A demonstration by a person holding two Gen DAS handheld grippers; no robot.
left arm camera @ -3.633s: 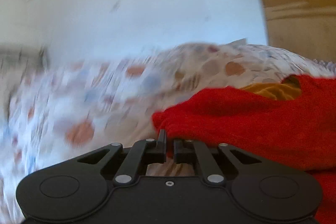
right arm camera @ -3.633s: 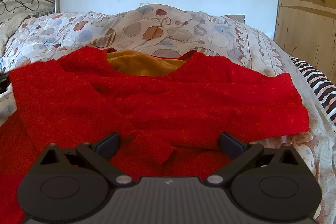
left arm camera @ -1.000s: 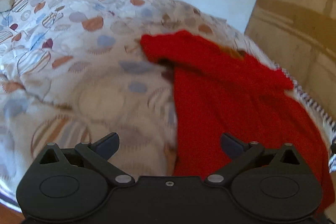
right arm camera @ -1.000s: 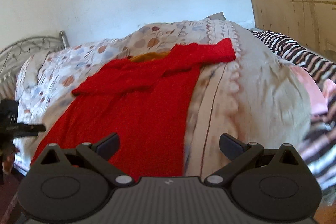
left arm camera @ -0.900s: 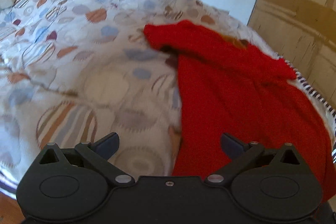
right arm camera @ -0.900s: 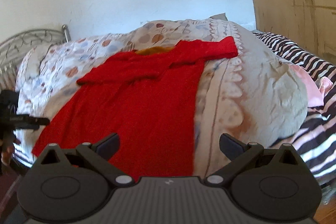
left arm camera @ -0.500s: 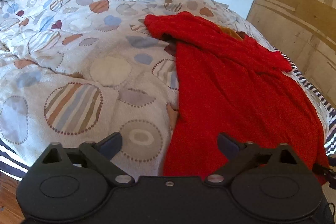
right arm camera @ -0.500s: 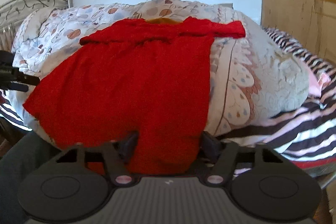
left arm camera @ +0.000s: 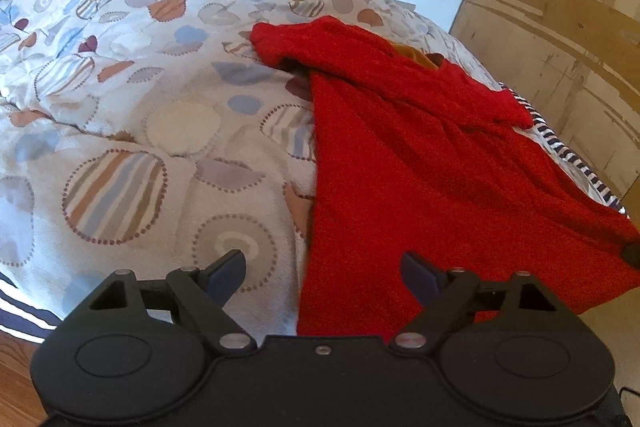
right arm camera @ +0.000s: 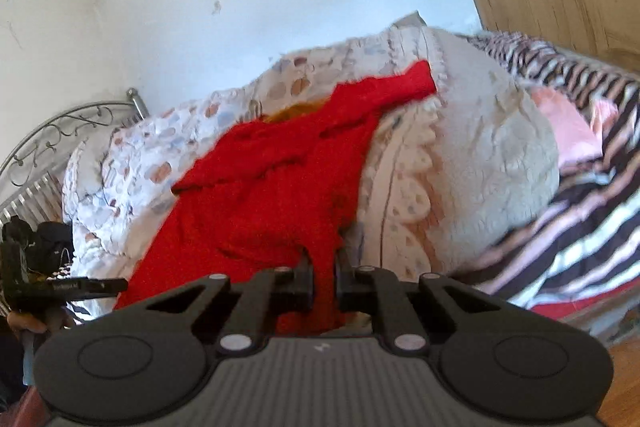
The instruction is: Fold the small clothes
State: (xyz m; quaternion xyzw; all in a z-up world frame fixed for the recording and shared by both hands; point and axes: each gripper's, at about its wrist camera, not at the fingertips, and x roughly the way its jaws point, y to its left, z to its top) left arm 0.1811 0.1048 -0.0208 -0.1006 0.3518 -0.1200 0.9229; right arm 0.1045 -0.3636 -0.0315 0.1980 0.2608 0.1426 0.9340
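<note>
A red knitted garment [left arm camera: 420,163] lies spread down the bed, its sleeves folded across the top, with an orange lining at the neck [left arm camera: 412,53]. Its bottom hem hangs over the bed's near edge. My left gripper [left arm camera: 324,269] is open, its jaws straddling the hem's left corner without touching. In the right wrist view the garment [right arm camera: 272,195] runs up the bed. My right gripper [right arm camera: 323,277] is shut on the hem's right corner. The left gripper shows at that view's left edge [right arm camera: 60,285].
The patterned duvet [left arm camera: 132,131] covers the bed's left and middle. A black-and-white striped blanket [right arm camera: 580,227] and pink cloth [right arm camera: 568,131] lie at the right. A metal headboard [right arm camera: 56,143] stands at the far left, a wooden wardrobe [left arm camera: 560,39] at the right. Wooden floor [left arm camera: 16,351] lies below.
My right gripper has closed on the garment's hem corner and the view has tilted. My left gripper has moved closer to the hem's left corner and stays open.
</note>
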